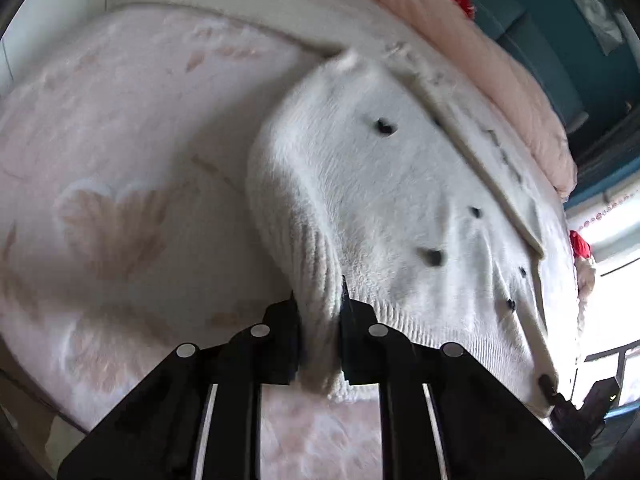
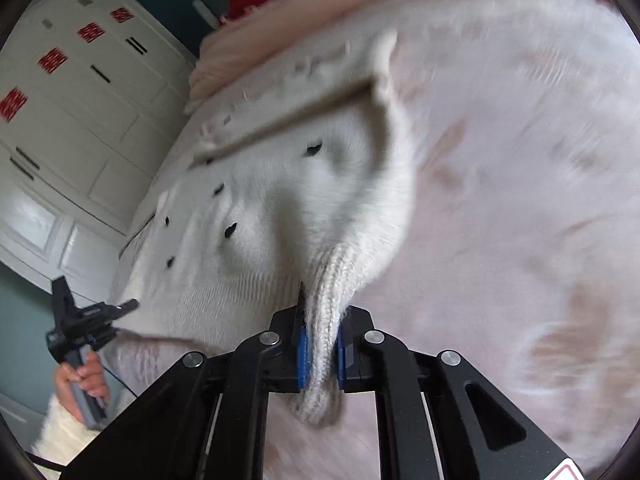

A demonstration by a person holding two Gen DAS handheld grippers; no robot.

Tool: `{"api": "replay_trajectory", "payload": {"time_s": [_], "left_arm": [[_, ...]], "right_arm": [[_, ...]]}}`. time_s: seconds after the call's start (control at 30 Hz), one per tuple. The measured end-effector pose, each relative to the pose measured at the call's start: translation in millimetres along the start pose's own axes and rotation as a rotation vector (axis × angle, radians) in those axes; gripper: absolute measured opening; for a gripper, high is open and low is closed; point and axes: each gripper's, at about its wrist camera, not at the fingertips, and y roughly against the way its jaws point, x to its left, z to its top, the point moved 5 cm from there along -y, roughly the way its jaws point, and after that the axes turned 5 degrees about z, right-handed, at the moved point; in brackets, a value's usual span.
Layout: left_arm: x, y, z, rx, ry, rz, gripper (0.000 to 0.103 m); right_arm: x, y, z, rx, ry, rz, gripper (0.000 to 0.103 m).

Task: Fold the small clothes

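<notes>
Left gripper (image 1: 320,320) and right gripper (image 2: 320,340) each pinch a ribbed hem corner of the white cardigan (image 1: 400,184); its body extends toward 12 o'clock.

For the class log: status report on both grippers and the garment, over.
Left gripper and right gripper shut on white cardigan hem corners. Nothing in the way.

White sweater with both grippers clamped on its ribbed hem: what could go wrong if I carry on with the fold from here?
1. The left gripper and right gripper each pinch only a bunched bit of the white sweater's ribbed hem, so one corner could slip out mid-lift.
2. The knit is already puckering between the grips, so the fold may land creased.
3. The fluffy pink blanket could drag on the trailing edge and skew it.
</notes>
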Motion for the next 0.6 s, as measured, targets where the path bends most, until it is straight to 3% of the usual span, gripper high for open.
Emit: {"api": "replay_trajectory", "payload": {"time_s": [0.07, 0.17, 0.37, 0.43, 0.53, 0.6], "left_arm": [[-13, 19, -15, -0.013, -0.080, 0.003, 0.013], [-23, 35, -52, 0.038, -0.117, -0.013, 0.013], [-12, 39, -114, 0.095, -0.172, 0.058, 0.016], [-10, 46, -114, 0.057, -0.173, 0.060, 0.022], [-11, 77, -84, -0.024, -0.113, -0.006, 0.034], [-5, 98, -48, -0.121, -0.077, -0.001, 0.062]], "right_arm": [[-6, 32, -4, -0.015, 0.016, -0.029, 0.008], [-18, 61, -23, 0.013, 0.048, -0.107, 0.007], [-44, 53, -97, 0.202, 0.051, -0.204, 0.009], [-46, 50, -102, 0.207, 0.039, -0.206, 0.014], [-39, 64, -83, 0.134, 0.069, -0.269, 0.023], [-30, 72, -69, 0.081, 0.105, -0.313, 0.034]]}}
